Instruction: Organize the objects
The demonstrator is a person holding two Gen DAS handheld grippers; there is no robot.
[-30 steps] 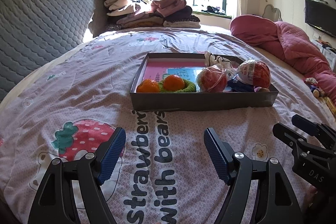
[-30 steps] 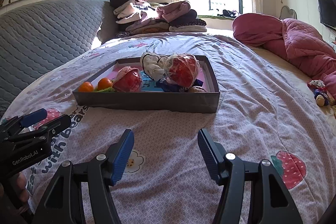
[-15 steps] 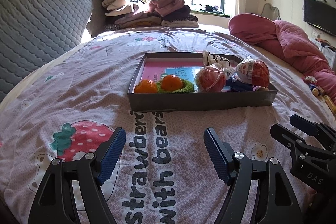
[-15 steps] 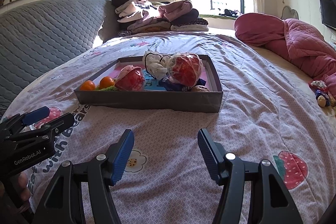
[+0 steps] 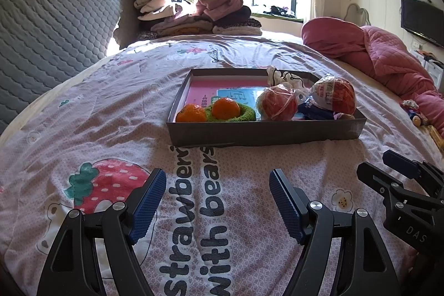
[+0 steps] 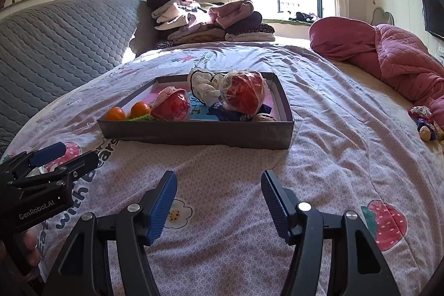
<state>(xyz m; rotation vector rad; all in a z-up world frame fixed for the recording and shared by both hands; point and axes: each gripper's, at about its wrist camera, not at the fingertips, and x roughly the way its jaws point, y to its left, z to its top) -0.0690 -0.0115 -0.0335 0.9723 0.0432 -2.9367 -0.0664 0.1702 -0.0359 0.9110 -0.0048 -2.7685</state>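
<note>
The left gripper [image 5: 216,201] is held low and tilted downward, its two black fingers spread wide with nothing between the blue ribbed pads [image 5: 147,205]. The right gripper [image 6: 219,201] is held the same way, tilted downward, jaws wide apart and empty. The two are kept side by side and apart from each other: in the left wrist view the right gripper's body is seen at the right edge, and in the right wrist view the left gripper's body is seen at the left edge, with a few fingers [image 6: 29,246] of the hand gripping it visible beneath.
</note>
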